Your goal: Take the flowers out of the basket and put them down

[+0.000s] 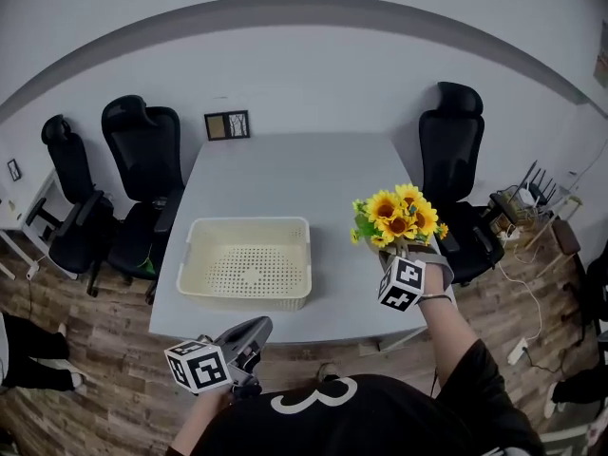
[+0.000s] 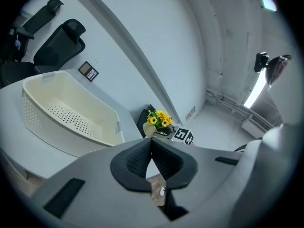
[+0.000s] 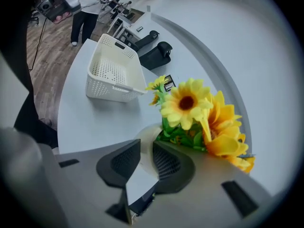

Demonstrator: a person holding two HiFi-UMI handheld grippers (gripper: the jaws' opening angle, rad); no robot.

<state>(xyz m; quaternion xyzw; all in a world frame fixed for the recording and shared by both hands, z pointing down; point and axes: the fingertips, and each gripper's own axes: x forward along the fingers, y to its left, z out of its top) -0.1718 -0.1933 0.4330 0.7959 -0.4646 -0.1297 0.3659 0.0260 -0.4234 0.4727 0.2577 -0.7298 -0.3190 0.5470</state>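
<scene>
A bunch of yellow sunflowers (image 1: 399, 215) stands in a small white pot (image 3: 144, 137) over the right side of the grey table (image 1: 285, 169). My right gripper (image 1: 404, 250) is shut on the pot's rim, one pad inside and one outside (image 3: 146, 158). Whether the pot rests on the table I cannot tell. The cream basket (image 1: 247, 297) sits empty on the table's front left part. My left gripper (image 1: 256, 329) hovers at the front edge, shut with nothing between its pads (image 2: 151, 148). In the left gripper view the flowers (image 2: 159, 119) show beyond the basket (image 2: 38, 113).
Black office chairs stand at the left (image 1: 142, 160) and at the right (image 1: 454, 150) of the table. A small framed picture (image 1: 227, 124) leans at the table's far edge against the wall. A person (image 3: 83, 4) stands far off in the right gripper view.
</scene>
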